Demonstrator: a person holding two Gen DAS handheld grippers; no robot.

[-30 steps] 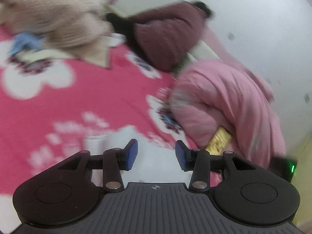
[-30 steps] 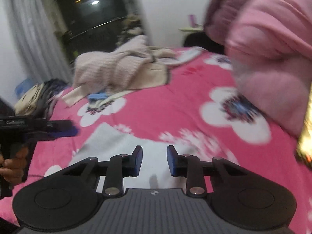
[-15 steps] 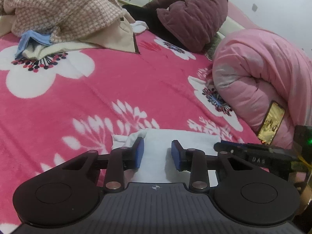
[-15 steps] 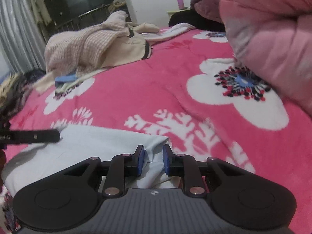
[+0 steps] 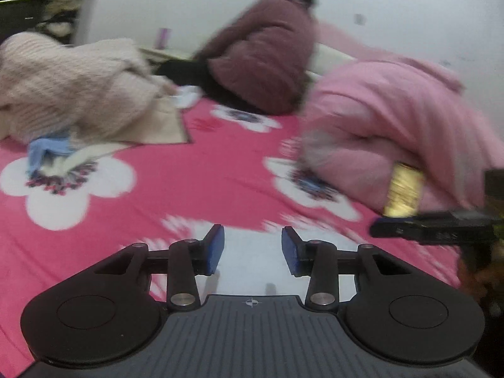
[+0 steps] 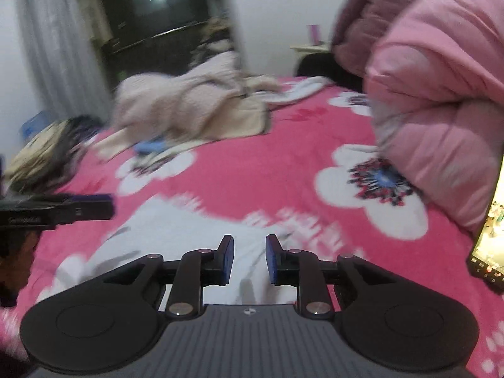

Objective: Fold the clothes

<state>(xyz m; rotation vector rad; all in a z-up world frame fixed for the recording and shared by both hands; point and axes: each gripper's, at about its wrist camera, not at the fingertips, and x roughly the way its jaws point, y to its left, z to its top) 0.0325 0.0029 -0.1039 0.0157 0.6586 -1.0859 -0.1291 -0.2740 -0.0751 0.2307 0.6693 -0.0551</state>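
A pale blue-white garment (image 5: 252, 261) lies flat on the pink flowered bedspread (image 5: 189, 182), right under both grippers; it also shows in the right wrist view (image 6: 176, 236). My left gripper (image 5: 253, 249) is open and empty, raised a little above the garment. My right gripper (image 6: 249, 260) is open with a narrower gap, also empty above the garment. The right gripper's tip (image 5: 434, 228) shows at the right of the left wrist view, and the left gripper's tip (image 6: 63, 211) at the left of the right wrist view. Both views are blurred.
A beige knit heap (image 5: 72, 88) with a small blue cloth (image 5: 47, 151) lies at the far left. A maroon padded jacket (image 5: 267, 60) and a rolled pink quilt (image 5: 393, 135) lie at the far right. A lit phone (image 6: 488, 230) leans against the quilt.
Both grippers have lifted up and back from the garment, and both jaws have opened wider. The garment stays flat on the bed.
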